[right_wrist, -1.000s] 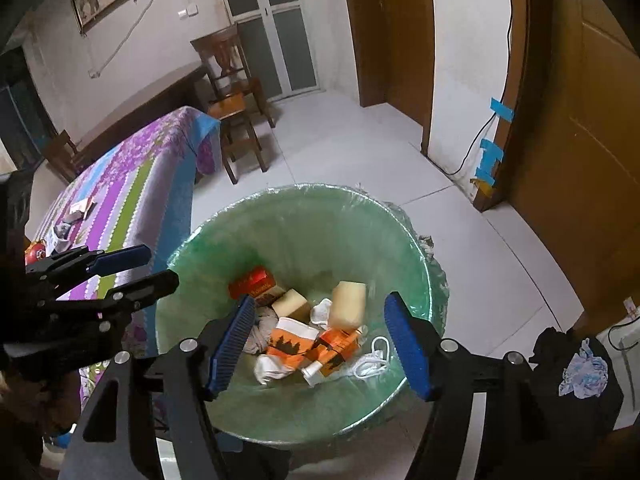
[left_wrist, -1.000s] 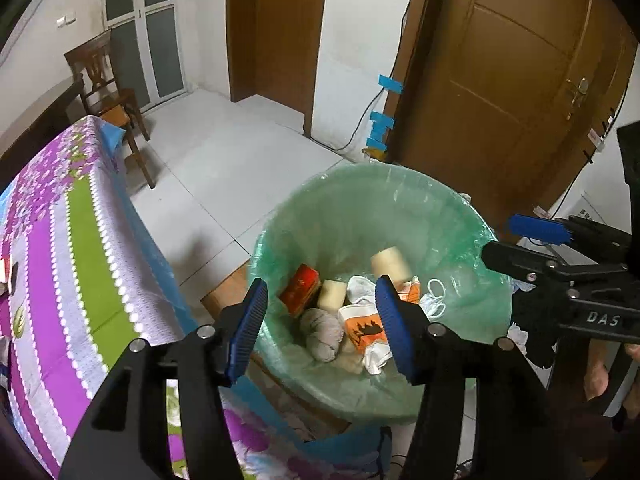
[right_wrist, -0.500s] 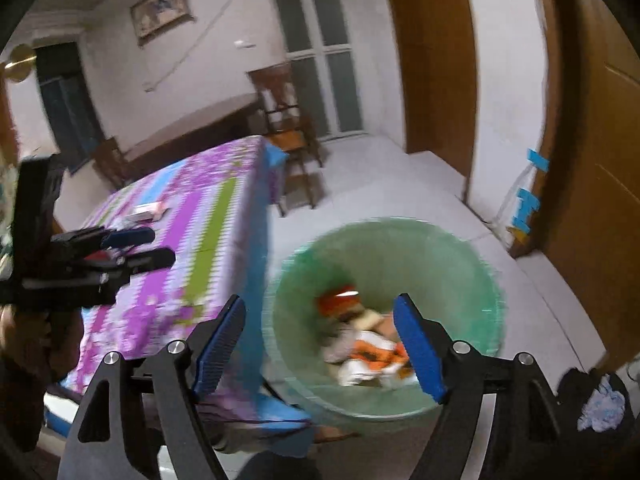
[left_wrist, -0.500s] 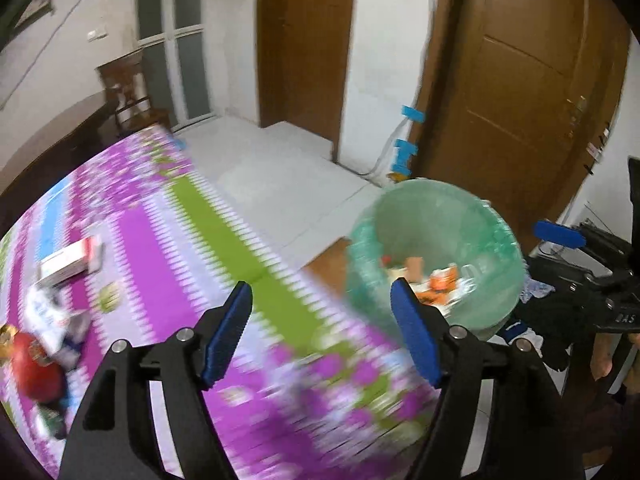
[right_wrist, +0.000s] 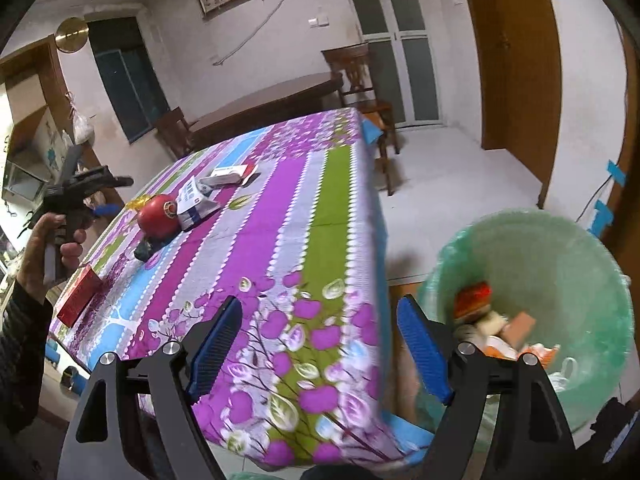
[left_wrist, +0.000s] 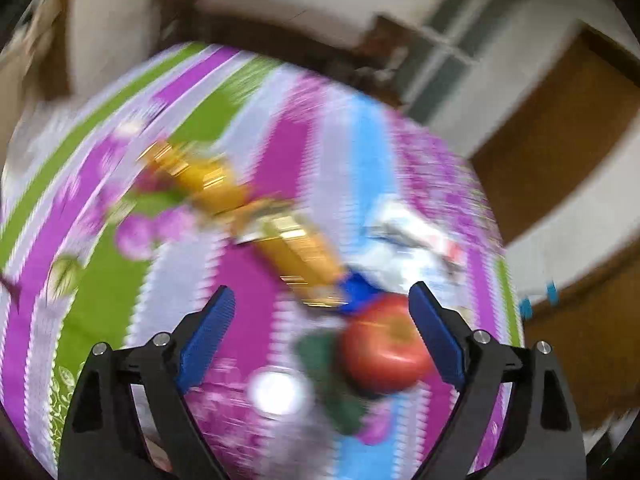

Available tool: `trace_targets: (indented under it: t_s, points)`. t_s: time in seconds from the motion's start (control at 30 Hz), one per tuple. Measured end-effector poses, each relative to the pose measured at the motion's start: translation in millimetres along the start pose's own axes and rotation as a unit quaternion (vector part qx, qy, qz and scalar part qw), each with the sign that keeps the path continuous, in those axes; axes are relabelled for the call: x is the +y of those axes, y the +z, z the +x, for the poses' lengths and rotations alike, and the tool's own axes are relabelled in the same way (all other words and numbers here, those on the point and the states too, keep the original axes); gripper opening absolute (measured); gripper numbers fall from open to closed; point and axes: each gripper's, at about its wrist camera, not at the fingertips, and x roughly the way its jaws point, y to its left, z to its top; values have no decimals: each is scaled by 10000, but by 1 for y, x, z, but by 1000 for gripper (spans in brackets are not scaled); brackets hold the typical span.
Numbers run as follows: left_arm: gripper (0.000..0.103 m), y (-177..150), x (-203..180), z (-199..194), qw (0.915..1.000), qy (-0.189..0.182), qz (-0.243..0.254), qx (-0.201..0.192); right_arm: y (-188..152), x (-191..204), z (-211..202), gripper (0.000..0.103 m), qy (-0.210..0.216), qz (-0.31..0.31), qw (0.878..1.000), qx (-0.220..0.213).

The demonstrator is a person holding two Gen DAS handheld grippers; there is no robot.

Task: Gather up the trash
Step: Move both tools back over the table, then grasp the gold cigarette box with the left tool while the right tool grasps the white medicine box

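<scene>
Both jaws stand wide apart and hold nothing: the left gripper point(left_wrist: 320, 336) hangs over the table point(right_wrist: 288, 216), the right gripper point(right_wrist: 316, 340) over the table's near corner, beside the bin point(right_wrist: 532, 264). On the striped cloth, seen from the right wrist, a red ball point(right_wrist: 158, 210) lies near the far left side, a dark scrap point(right_wrist: 144, 251) touching it in front, a white-blue pack point(right_wrist: 195, 200) just beside it at the right, and a flat white box point(right_wrist: 229, 175) behind, its long axis running left to right. A red box point(right_wrist: 78, 294) lies at the left edge, long axis pointing toward the ball. The left view is much blurred: the ball point(left_wrist: 382, 354) sits just inside the right finger point(left_wrist: 436, 340), and gold wrappers point(left_wrist: 296, 252) stretch away up-left. One second ago both grippers pointed down into the bin; now the left one has swung to the table, and the bin has slid to the right of the right view, with trash point(right_wrist: 496, 320) inside.
</scene>
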Motion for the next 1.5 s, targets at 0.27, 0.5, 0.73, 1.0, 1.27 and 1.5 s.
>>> trace_targets:
  t_s: [0.27, 0.5, 0.73, 1.0, 1.27, 1.5]
  points:
    - [85, 14, 2, 58, 9969, 608, -103, 492, 27, 34, 38, 80, 288, -432, 9985, 158]
    - [87, 25, -6, 85, 9938, 954, 149, 543, 87, 79, 92, 80, 471, -1416, 9873, 545]
    - [59, 21, -16, 85, 9930, 1058, 444, 283, 152, 121, 179, 80, 645, -2187, 9690, 949]
    - [35, 17, -25, 86, 9947, 758, 664, 182, 213, 153, 288, 72, 719, -2846, 9400, 1740]
    - [35, 21, -19, 88, 9968, 444, 617, 233, 230, 188, 366, 72, 972, -3589, 8926, 2548]
    - [36, 23, -21, 91, 9964, 421, 703, 194, 220, 224, 398, 70, 1133, -4106, 8599, 2814]
